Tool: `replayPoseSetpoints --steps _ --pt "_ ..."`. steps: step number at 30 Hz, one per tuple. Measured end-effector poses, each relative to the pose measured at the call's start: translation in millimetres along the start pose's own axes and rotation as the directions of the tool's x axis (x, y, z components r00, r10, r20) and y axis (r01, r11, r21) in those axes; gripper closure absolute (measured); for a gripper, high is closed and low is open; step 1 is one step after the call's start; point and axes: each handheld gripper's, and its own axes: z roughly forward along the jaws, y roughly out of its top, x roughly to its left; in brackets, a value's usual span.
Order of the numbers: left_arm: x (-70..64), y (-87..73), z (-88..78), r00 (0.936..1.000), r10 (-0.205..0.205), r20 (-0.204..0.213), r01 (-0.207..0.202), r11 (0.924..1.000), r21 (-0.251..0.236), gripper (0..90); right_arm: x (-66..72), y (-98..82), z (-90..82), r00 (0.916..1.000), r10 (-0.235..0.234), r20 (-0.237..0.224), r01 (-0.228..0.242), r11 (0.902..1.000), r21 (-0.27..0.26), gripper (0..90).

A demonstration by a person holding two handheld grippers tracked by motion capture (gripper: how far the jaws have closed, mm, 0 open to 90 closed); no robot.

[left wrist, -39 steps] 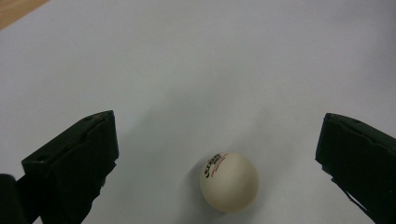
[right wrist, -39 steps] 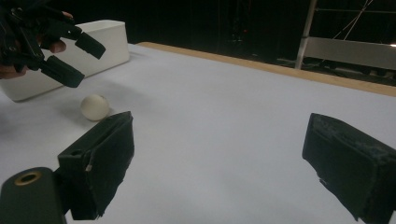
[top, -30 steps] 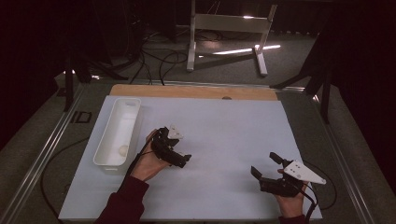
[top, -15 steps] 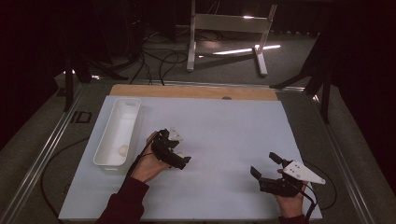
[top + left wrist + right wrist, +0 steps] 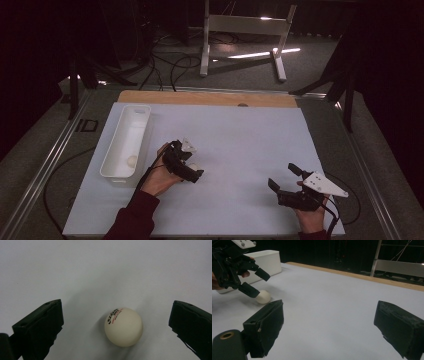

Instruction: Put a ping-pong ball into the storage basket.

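The ball (image 5: pixel 123 326) sits on the surface between the left gripper's (image 5: pixel 187 167) wide-open jaws, touching neither, nearer the right one. The right gripper (image 5: pixel 286 186), open and empty, hovers near the surface's right edge.

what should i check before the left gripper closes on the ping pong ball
1. Left gripper open wide enough for the ball: ok, both jaws stand well apart.
2. Ping pong ball between the jaws: ok, though nearer the right-hand jaw in the left gripper view.
3. Ball at rest on the white mat: cannot tell from one moment.
4. Jaws low enough to meet the ball's middle: cannot tell.
5. Right gripper out of the way: ok, open and apart.
6. White bin free to take the ball: ok, one small thing lies in it.
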Motion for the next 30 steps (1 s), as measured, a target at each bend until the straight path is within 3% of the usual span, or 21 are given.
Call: replayPoseSetpoints --steps 11,14,21,30 --pt "-0.8 -3.0 6.0 1.0 -0.001 0.004 0.001 0.9991 0.042 3.9 -0.1 0.2 -0.2 1.0 -0.003 0.001 0.003 1.0 -0.002 8.8" --pt "-2.0 -3.8 7.7 0.9999 0.002 -0.011 -0.001 0.9984 0.057 5.5 -0.1 0.1 -0.2 1.0 -0.003 0.001 0.003 1.0 -0.001 8.9" --pt "-3.0 -6.2 10.5 0.9993 0.002 -0.039 0.001 0.997 0.077 15.7 -0.1 0.3 -0.2 1.0 -0.003 0.001 0.003 1.0 -0.002 8.9" --pt "-4.2 -7.6 12.1 0.9999 0.015 -0.004 -0.015 0.996 0.089 32.3 -0.3 0.4 -0.6 1.0 -0.004 0.002 0.004 1.0 -0.002 8.8"
